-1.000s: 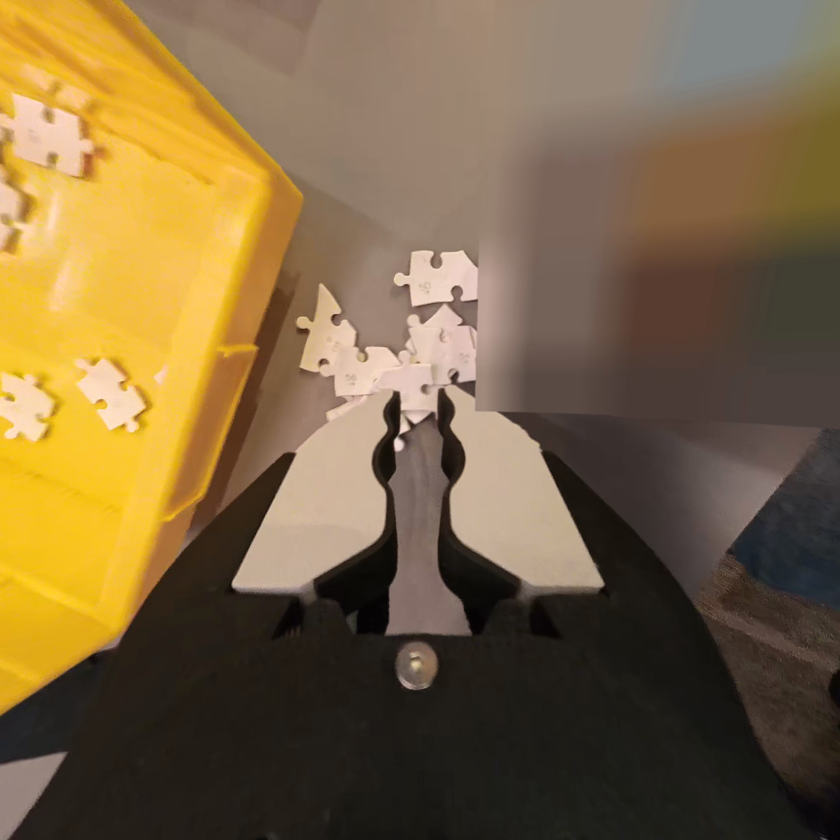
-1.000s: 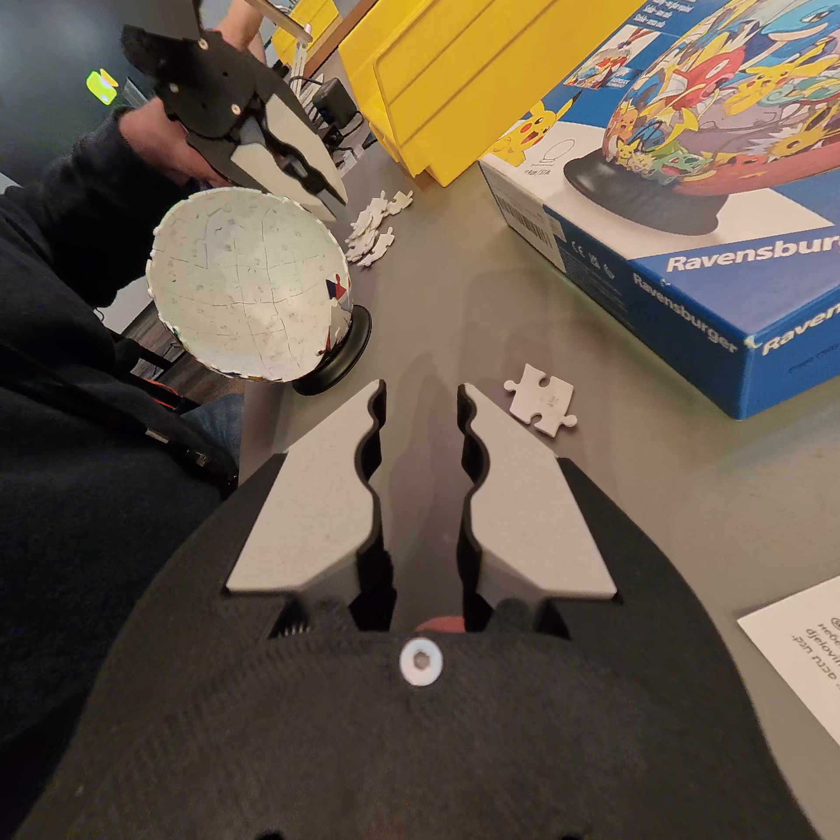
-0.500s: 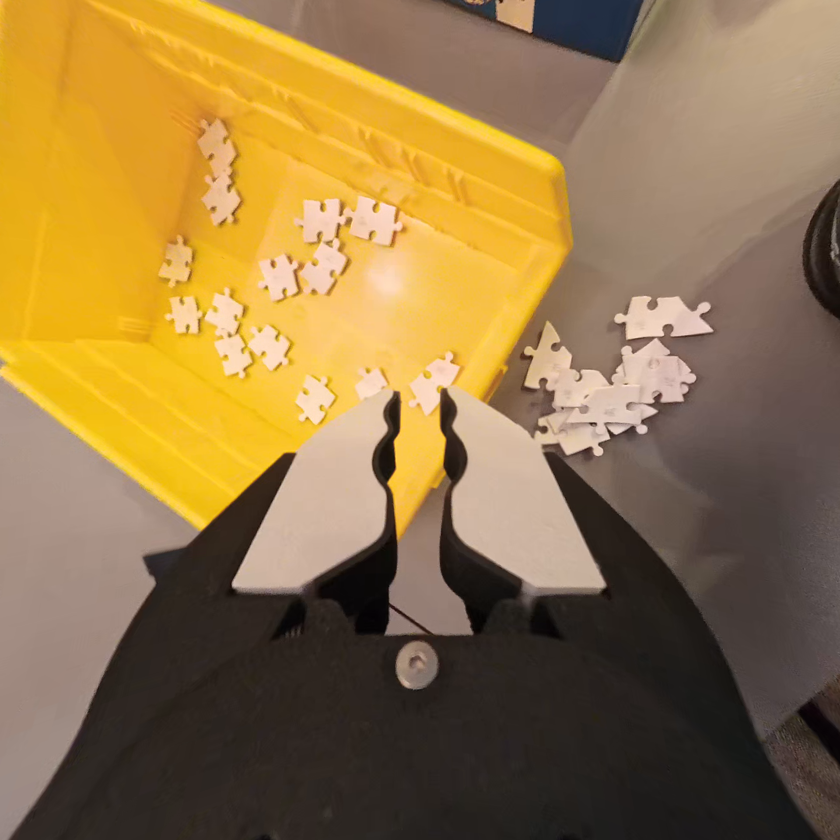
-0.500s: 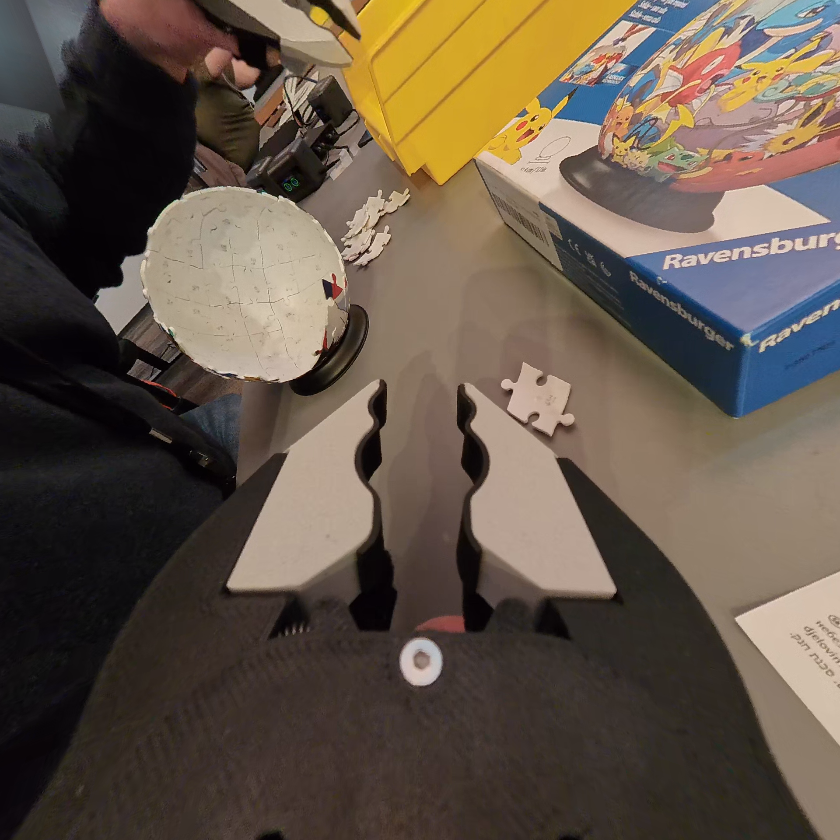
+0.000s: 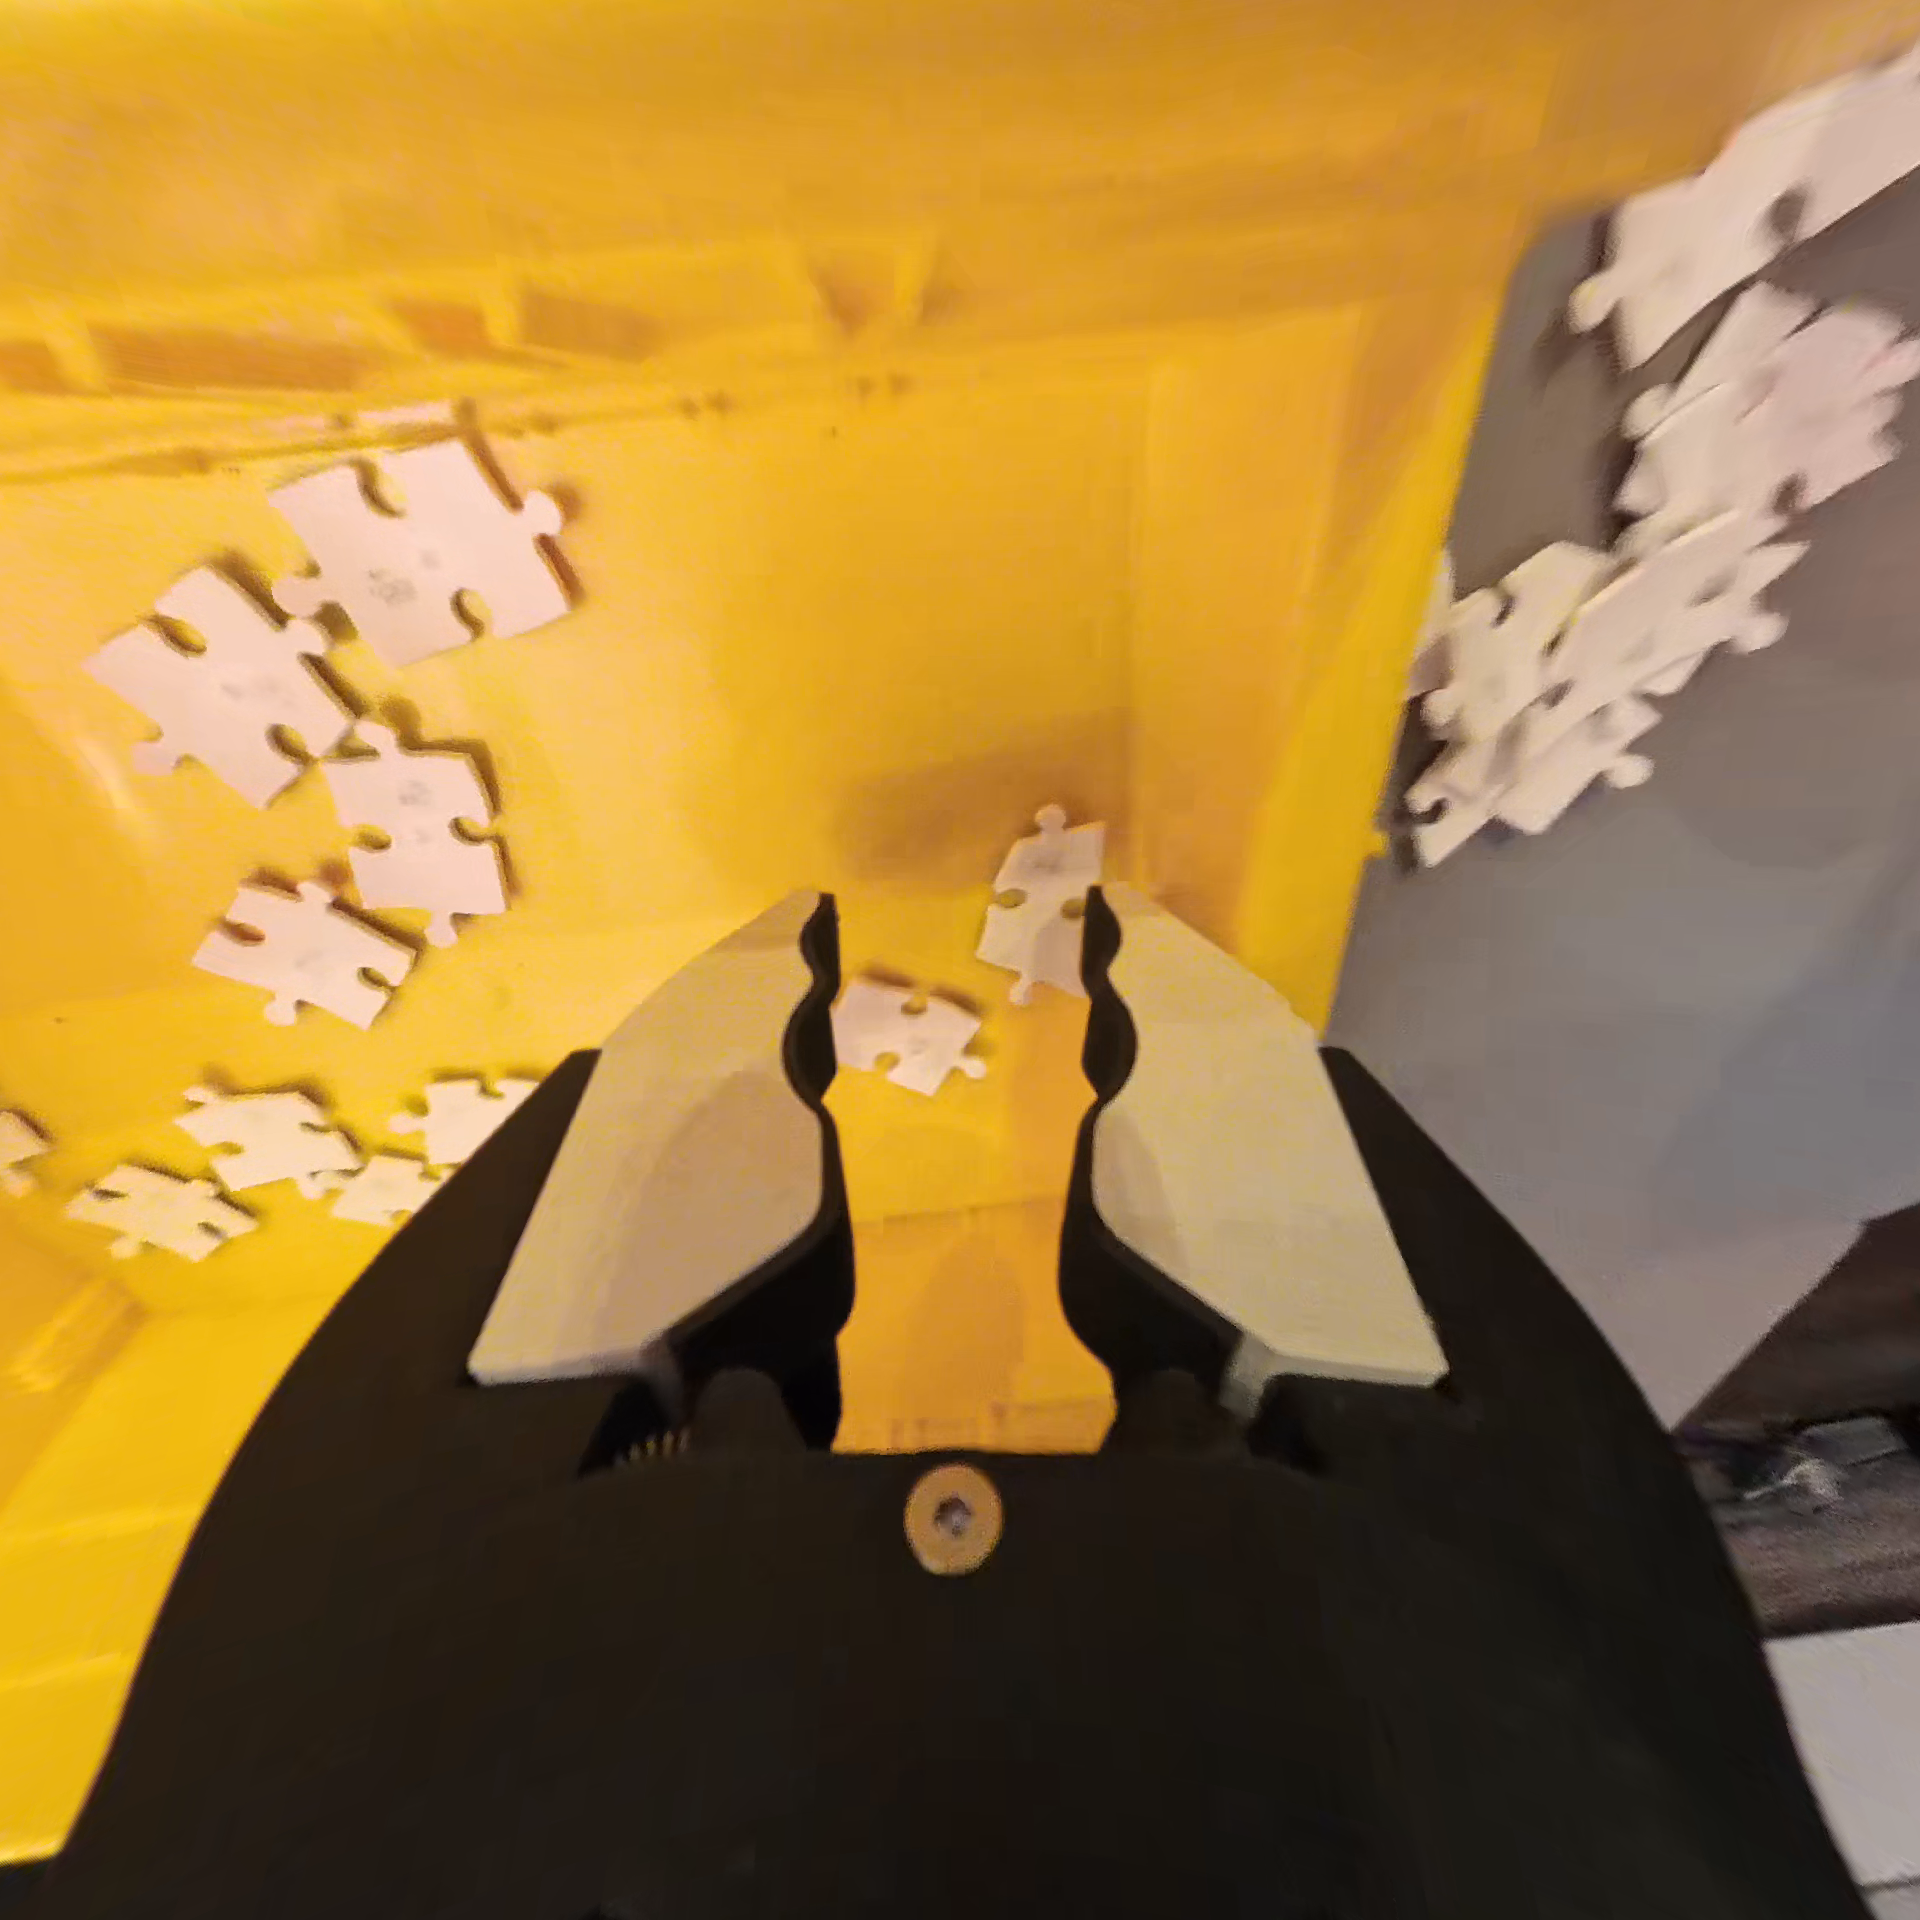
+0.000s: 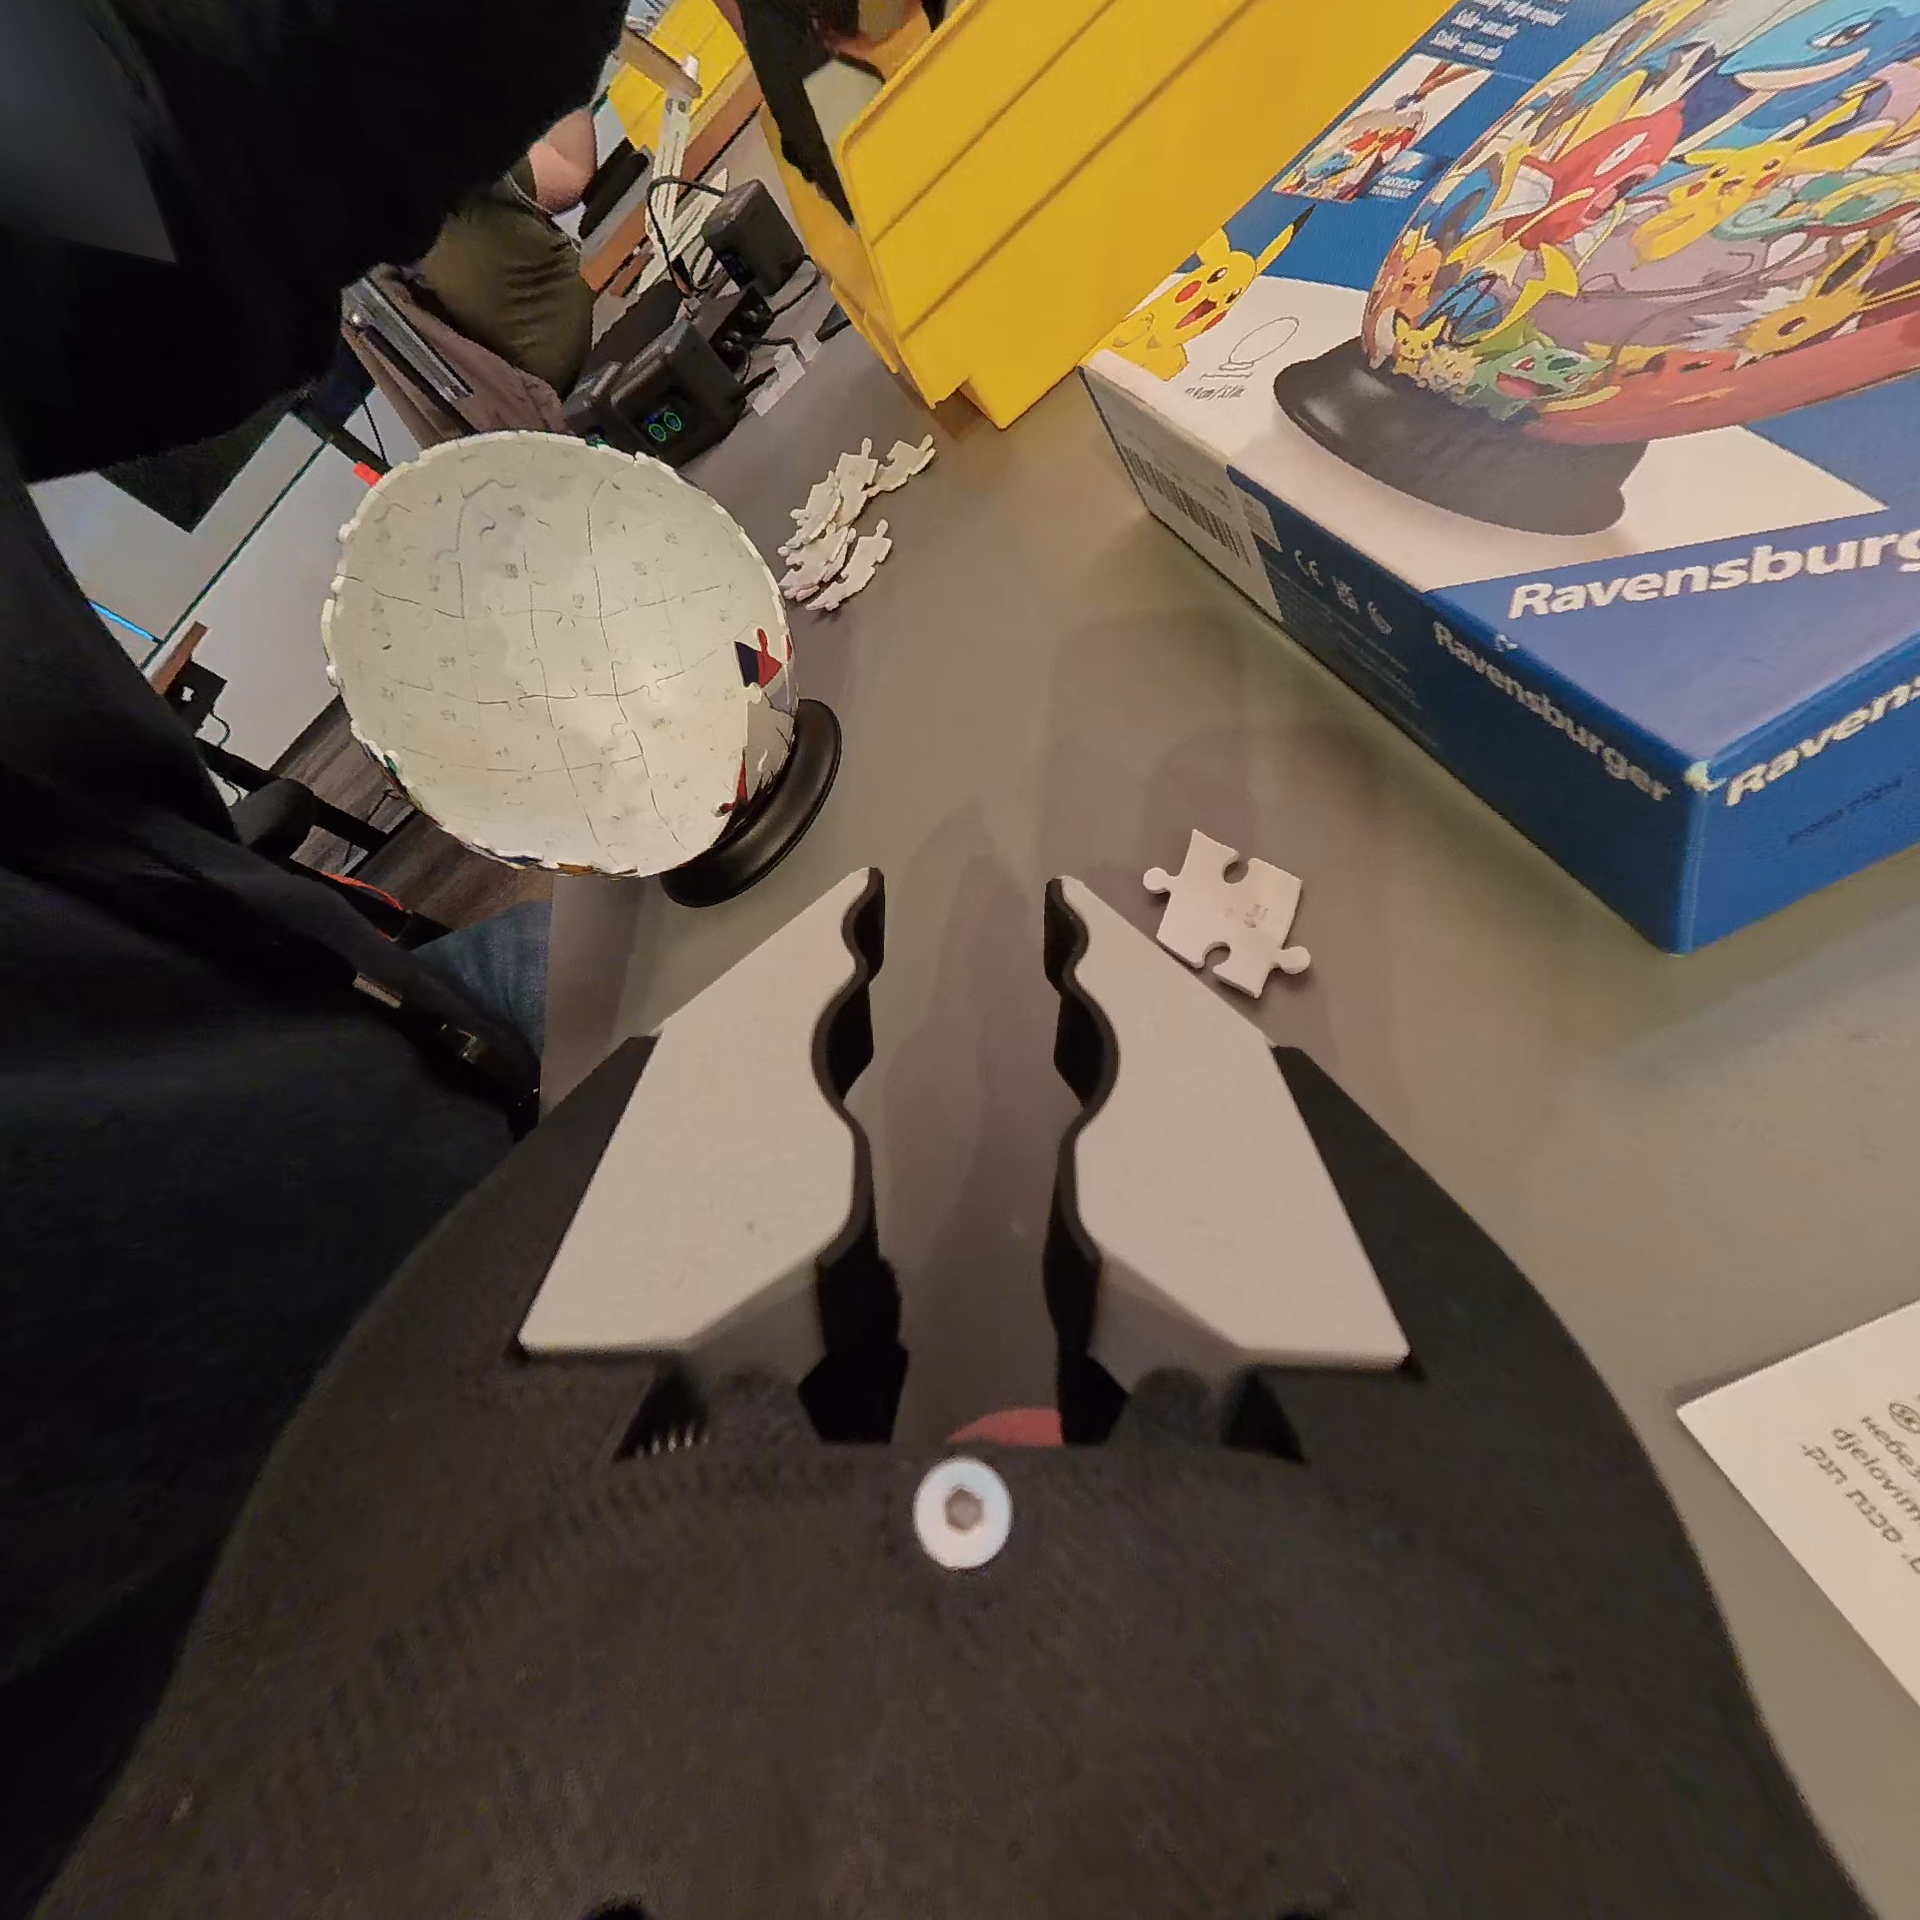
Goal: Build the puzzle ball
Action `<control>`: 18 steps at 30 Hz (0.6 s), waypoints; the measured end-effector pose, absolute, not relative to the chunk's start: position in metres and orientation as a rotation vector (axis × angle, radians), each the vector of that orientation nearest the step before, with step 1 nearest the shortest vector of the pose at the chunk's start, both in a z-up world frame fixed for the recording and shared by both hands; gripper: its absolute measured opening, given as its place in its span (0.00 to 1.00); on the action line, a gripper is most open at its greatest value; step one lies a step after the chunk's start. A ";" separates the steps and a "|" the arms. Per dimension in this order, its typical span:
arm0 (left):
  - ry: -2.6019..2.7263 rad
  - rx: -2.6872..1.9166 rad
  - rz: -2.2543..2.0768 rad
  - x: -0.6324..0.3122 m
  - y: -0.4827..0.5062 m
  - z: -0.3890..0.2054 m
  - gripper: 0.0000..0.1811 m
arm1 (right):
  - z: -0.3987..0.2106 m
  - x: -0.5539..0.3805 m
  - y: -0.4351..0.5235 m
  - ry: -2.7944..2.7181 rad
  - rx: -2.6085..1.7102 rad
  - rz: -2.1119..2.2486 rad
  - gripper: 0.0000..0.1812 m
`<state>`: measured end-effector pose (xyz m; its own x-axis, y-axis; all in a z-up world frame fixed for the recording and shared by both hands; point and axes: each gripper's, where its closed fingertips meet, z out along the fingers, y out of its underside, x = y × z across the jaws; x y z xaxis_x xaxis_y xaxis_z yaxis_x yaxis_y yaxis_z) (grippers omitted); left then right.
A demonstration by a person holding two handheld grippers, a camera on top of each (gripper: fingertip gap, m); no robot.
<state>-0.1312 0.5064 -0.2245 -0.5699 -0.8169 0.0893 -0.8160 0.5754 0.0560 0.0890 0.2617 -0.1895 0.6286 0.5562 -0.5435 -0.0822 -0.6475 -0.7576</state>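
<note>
Half-built white puzzle ball sits tilted on its black round stand at the grey table's near-left edge, hollow side facing the right gripper. That gripper hangs parted, empty. Left gripper, parted and empty, hovers inside the yellow plastic bin above a loose white puzzle piece.

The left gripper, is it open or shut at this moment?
Open. The left gripper holds nothing: a clear gap separates its fingers, and a puzzle piece in the yellow bin shows through the gap.
</note>
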 end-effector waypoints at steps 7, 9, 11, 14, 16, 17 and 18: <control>-2.831 1.414 -0.040 -0.124 0.512 -0.235 0.36 | -0.187 0.090 0.261 -0.369 -2.047 1.041 0.16; -2.903 1.462 -0.115 -0.119 0.527 -0.232 0.23 | -0.187 0.090 0.261 -0.370 -2.044 1.043 0.16; -2.944 1.581 -0.181 -0.113 0.545 -0.226 0.19 | -0.186 0.090 0.261 -0.370 -2.041 1.043 0.16; -2.803 1.781 0.066 -0.111 0.535 -0.215 0.21 | -0.186 0.090 0.261 -0.370 -2.039 1.041 0.17; -2.662 1.828 0.218 -0.116 0.520 -0.214 0.29 | -0.186 0.090 0.261 -0.371 -2.040 1.043 0.17; -2.627 1.819 0.260 -0.118 0.513 -0.215 0.29 | -0.186 0.090 0.261 -0.371 -2.040 1.043 0.17; -2.632 1.767 0.261 -0.122 0.507 -0.219 0.29 | -0.186 0.090 0.261 -0.371 -2.040 1.044 0.17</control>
<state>-0.1224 0.5069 -0.2186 -0.3826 -0.9221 0.0588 -0.9156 0.3699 -0.1577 0.0896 0.2607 -0.1862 0.6170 0.5651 -0.5477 -0.0922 -0.6392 -0.7635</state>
